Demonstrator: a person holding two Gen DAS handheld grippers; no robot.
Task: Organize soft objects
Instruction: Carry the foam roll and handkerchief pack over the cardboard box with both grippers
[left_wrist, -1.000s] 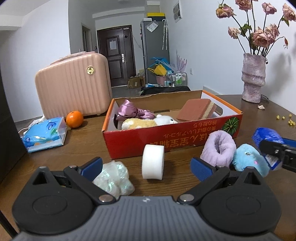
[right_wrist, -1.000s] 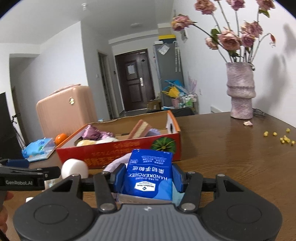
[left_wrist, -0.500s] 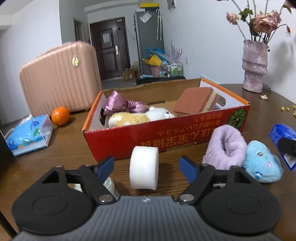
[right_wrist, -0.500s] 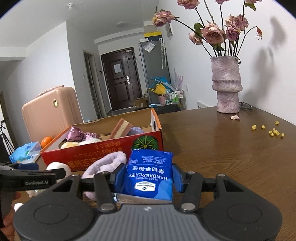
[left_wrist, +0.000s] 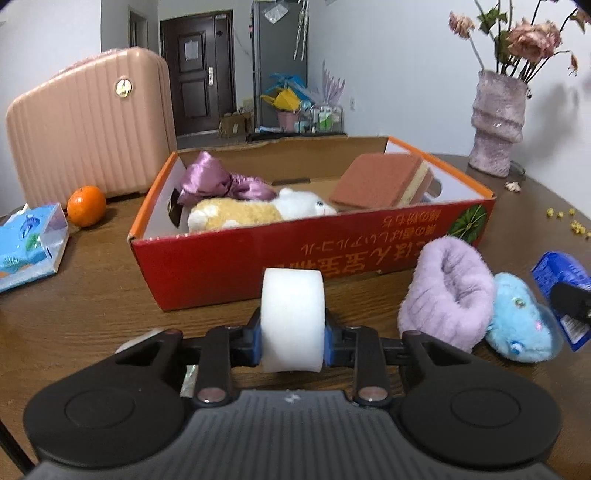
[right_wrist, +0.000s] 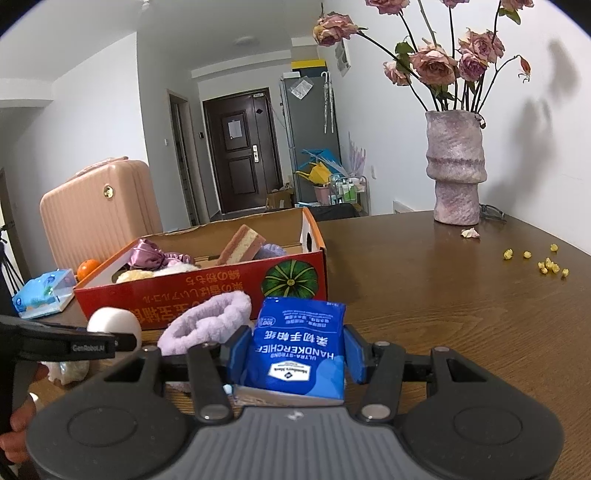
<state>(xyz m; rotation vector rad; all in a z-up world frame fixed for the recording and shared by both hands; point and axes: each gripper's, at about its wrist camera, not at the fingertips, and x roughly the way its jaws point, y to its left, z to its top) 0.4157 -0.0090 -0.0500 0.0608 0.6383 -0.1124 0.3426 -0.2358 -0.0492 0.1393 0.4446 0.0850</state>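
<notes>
My left gripper (left_wrist: 292, 338) is shut on a white foam roll (left_wrist: 291, 314), just in front of the red cardboard box (left_wrist: 258, 254). The box holds a purple satin bow (left_wrist: 218, 182), a yellow-and-white plush (left_wrist: 255, 210) and a brown sponge (left_wrist: 384, 181). A lilac fuzzy slipper (left_wrist: 447, 291) and a blue plush (left_wrist: 521, 321) lie on the table right of the roll. My right gripper (right_wrist: 295, 350) is shut on a blue handkerchief pack (right_wrist: 295, 347), held near the box's right front corner (right_wrist: 314, 273).
A pink suitcase (left_wrist: 85, 125), an orange (left_wrist: 86, 200) and a blue tissue pack (left_wrist: 29, 243) stand left of the box. A vase of dried roses (right_wrist: 454, 170) and yellow crumbs (right_wrist: 543, 264) are on the right. An iridescent wrapper (right_wrist: 70, 369) lies under my left gripper.
My left gripper moved forward and shut on the white foam roll. My right gripper kept hold of the handkerchief pack and rose slightly.
</notes>
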